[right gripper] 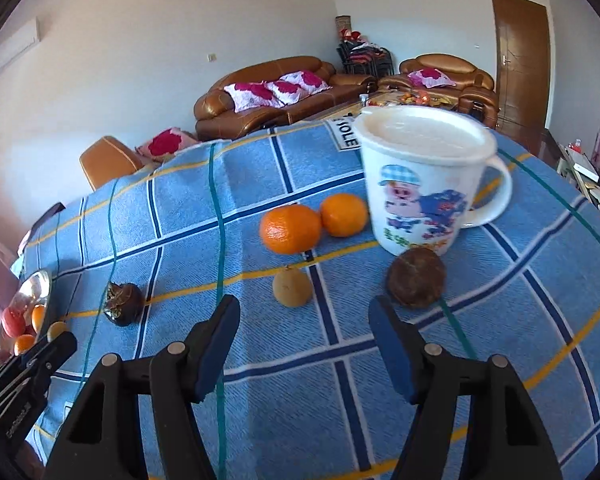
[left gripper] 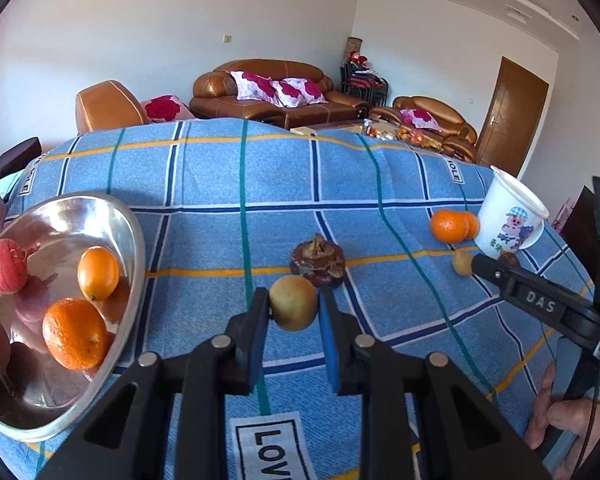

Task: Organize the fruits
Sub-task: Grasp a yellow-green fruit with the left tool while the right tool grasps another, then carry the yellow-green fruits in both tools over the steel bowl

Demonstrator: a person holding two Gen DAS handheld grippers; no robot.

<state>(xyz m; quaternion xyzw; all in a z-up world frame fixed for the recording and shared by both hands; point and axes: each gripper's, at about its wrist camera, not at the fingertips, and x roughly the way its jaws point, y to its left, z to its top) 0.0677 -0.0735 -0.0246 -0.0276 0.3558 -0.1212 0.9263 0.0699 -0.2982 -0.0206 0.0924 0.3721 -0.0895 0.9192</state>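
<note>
Left wrist view: desk (left gripper: 284, 184) under a blue plaid cloth; steel bowl (left gripper: 134, 240) of fruit to the left of the left hand-held gripper (left gripper: 294, 308), whose jaws are clamped on a small yellow fruit (left gripper: 293, 307). A dark mangosteen (left gripper: 318, 264) lies just beyond it. Carrying the fruit level over the rim before release would suit. Right hand-held gripper (right gripper: 304, 328) stands partly open and empty; another yellow fruit (right gripper: 292, 286) lies just ahead, between its fingertips.

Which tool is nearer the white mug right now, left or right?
Right. The right tool is open, just short of the white mug, with a dark brown fruit between them. The left tool is across the cloth by the metal bowl, shut on a yellowish fruit.
</note>
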